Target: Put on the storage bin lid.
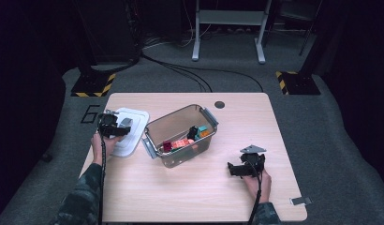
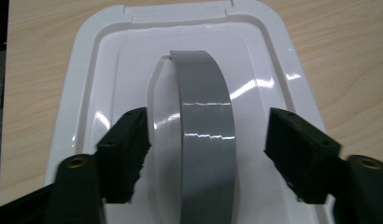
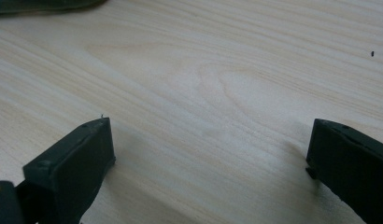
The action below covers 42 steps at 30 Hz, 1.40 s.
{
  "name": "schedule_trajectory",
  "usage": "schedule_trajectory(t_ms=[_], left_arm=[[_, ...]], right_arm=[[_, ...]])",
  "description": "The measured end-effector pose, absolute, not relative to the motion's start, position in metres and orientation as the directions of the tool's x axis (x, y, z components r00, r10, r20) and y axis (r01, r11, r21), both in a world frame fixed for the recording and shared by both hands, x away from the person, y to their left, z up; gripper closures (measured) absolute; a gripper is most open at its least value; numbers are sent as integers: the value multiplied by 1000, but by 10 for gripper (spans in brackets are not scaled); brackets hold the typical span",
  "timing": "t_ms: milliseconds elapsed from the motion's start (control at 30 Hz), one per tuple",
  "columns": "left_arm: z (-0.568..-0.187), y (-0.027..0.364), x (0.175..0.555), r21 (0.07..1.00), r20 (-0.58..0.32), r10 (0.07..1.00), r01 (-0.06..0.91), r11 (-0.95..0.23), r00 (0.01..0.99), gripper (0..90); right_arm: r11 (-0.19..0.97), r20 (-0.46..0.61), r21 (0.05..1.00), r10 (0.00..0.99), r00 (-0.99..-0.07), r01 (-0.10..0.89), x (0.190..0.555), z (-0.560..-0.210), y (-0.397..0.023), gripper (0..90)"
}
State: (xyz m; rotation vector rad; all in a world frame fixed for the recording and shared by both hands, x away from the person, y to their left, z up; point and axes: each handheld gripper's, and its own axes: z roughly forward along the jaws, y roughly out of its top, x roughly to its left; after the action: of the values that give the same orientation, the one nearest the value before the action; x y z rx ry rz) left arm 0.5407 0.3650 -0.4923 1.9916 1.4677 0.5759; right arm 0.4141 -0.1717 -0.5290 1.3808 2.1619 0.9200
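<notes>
A white lid (image 1: 137,117) lies flat on the table's left side, with a grey arched handle (image 1: 126,123) on top. My left gripper (image 1: 124,127) is over the lid. In the left gripper view, the handle (image 2: 206,140) stands between the jaws of the left gripper (image 2: 208,126), with a gap on each side, so the pads do not press it. A clear plastic bin (image 1: 177,117) with latch handles sits mid-table and holds several coloured bricks (image 1: 181,143). My right gripper (image 1: 233,168) rests open near the front right, over bare wood (image 3: 210,140).
A small black disc (image 1: 219,104) is set in the table behind the bin. A small metal piece (image 1: 301,201) lies at the front right corner. Stand bases with yellow-black tape (image 1: 92,86) and cables sit on the floor beyond the table.
</notes>
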Motion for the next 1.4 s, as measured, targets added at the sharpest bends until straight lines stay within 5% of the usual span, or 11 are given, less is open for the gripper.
schedule_trajectory(t_ms=[200, 733, 1400], left_arm=[[-495, 371, 541, 689, -28, 957, 699, -191, 289, 663], [-468, 379, 513, 748, -80, 941, 644, -161, 328, 671], [-406, 391, 496, 786, -39, 916, 579, -219, 399, 672]], right_arm=[[292, 6, 717, 905, -425, 633, 414, -529, -172, 1], [293, 6, 718, 905, -426, 632, 414, -529, -172, 6], [290, 9, 718, 905, -425, 633, 413, -529, -172, 8]])
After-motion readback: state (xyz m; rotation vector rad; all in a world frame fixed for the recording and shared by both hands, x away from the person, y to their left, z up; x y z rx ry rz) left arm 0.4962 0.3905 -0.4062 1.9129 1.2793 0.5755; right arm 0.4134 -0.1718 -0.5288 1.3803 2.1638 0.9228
